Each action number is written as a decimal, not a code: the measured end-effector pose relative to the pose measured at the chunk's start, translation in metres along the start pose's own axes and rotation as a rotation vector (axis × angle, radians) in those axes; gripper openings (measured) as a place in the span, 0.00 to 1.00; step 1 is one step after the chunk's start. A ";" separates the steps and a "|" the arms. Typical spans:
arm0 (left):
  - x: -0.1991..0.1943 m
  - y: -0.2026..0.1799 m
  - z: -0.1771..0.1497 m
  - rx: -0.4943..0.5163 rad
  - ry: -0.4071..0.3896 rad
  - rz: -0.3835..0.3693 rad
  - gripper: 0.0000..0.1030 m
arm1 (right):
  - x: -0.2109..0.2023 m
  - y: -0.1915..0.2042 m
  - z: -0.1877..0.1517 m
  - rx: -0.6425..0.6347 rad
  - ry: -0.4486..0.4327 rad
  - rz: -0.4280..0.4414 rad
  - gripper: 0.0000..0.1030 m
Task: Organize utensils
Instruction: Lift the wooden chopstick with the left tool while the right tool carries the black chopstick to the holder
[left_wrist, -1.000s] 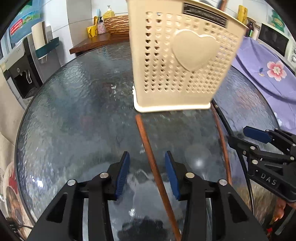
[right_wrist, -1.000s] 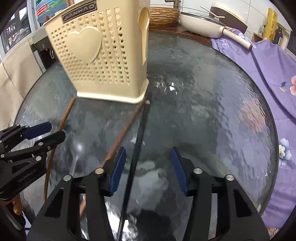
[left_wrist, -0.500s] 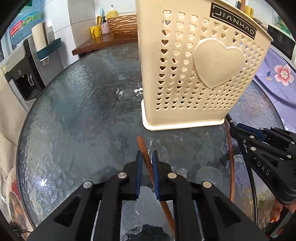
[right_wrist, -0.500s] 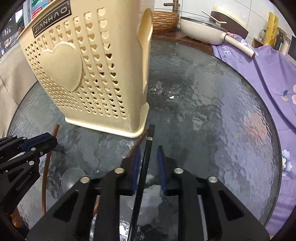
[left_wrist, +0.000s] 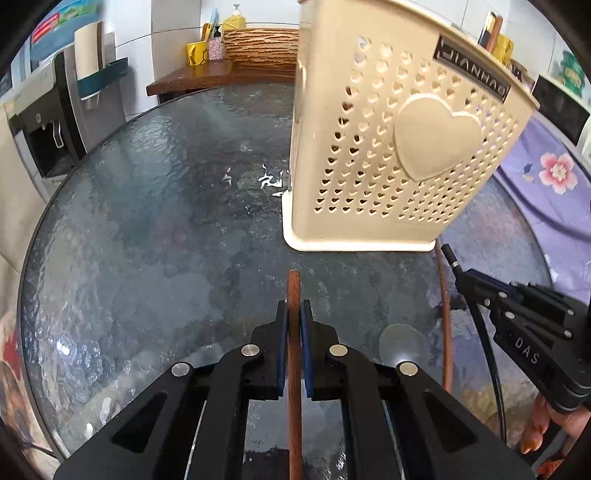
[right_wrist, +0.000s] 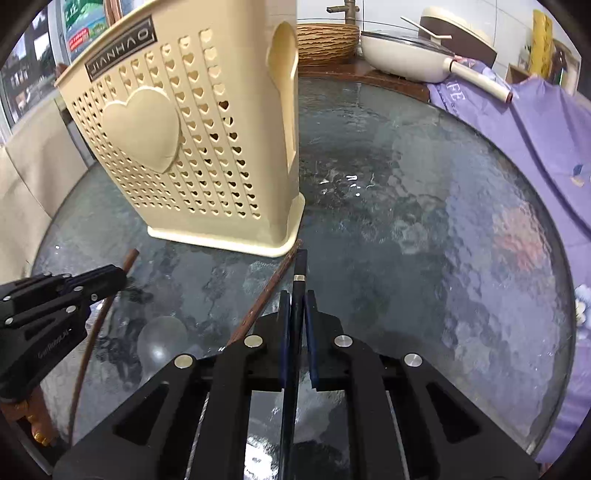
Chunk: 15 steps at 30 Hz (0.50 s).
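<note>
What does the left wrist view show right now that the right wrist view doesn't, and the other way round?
Only the left wrist view shows the left gripper head-on, shut on the brown chopstick, plus the water dispenser beyond the table. Only the right wrist view shows the right gripper head-on, shut on the black chopstick, plus the white pan and the holder's spoon-shaped side slot. Both show the cream utensil holder standing on the glass table, a second brown chopstick lying flat, and the wicker basket behind.
</note>
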<state>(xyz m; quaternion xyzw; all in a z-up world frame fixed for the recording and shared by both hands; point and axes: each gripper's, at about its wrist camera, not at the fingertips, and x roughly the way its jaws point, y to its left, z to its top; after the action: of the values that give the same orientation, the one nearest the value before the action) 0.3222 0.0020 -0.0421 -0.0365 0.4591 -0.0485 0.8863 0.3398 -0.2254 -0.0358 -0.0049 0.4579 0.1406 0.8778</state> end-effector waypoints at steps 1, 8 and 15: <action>-0.003 0.001 0.000 -0.005 -0.006 -0.006 0.07 | -0.004 -0.001 -0.001 0.006 -0.010 0.007 0.08; -0.046 -0.002 0.007 -0.009 -0.101 -0.049 0.07 | -0.039 -0.012 -0.002 0.058 -0.092 0.087 0.08; -0.099 -0.012 0.010 0.006 -0.213 -0.100 0.07 | -0.096 -0.014 0.003 0.071 -0.224 0.163 0.08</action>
<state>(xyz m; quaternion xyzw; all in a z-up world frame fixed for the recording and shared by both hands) 0.2728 0.0020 0.0449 -0.0615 0.3595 -0.0900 0.9267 0.2942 -0.2617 0.0414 0.0790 0.3604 0.1947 0.9088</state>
